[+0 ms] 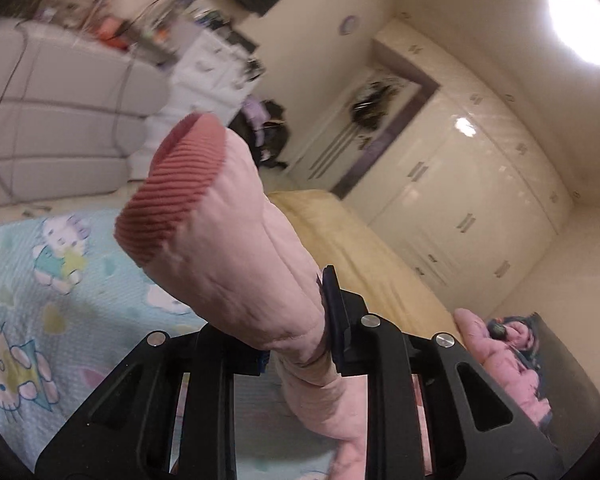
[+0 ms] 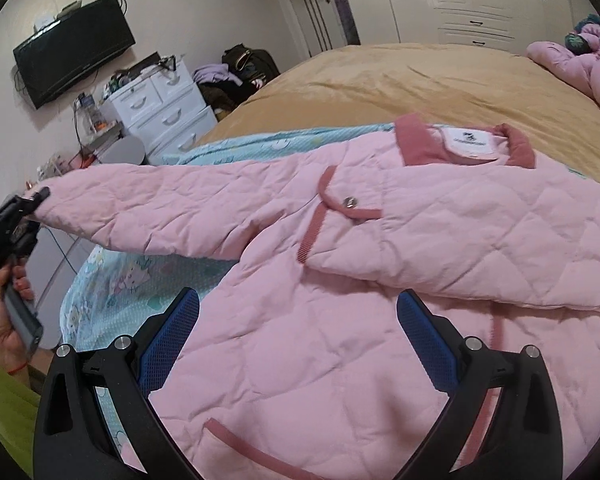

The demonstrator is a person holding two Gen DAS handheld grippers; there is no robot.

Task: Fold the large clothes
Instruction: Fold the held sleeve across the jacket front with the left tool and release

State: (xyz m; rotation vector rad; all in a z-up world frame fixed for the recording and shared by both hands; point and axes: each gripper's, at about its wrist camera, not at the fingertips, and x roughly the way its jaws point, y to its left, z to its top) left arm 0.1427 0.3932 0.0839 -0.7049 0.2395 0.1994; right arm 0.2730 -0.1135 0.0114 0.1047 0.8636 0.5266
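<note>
Left hand-held gripper [image 1: 300, 344] raised, clamped shut; right hand-held gripper [image 2: 298, 334] angled down, fingers spread wide.

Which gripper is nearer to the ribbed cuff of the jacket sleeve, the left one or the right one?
Left. The left gripper is shut on the sleeve just behind the ribbed cuff. The right gripper hangs open over the jacket body, far from the cuff.

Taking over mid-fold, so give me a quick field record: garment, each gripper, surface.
garment: pink quilted jacket, spread flat, collar away from camera
left gripper: shut on sleeve near ribbed cuff, sleeve lifted off bed
right gripper: open, above jacket body, holding nothing
surface: blue cartoon blanket over tan bedspread
</note>
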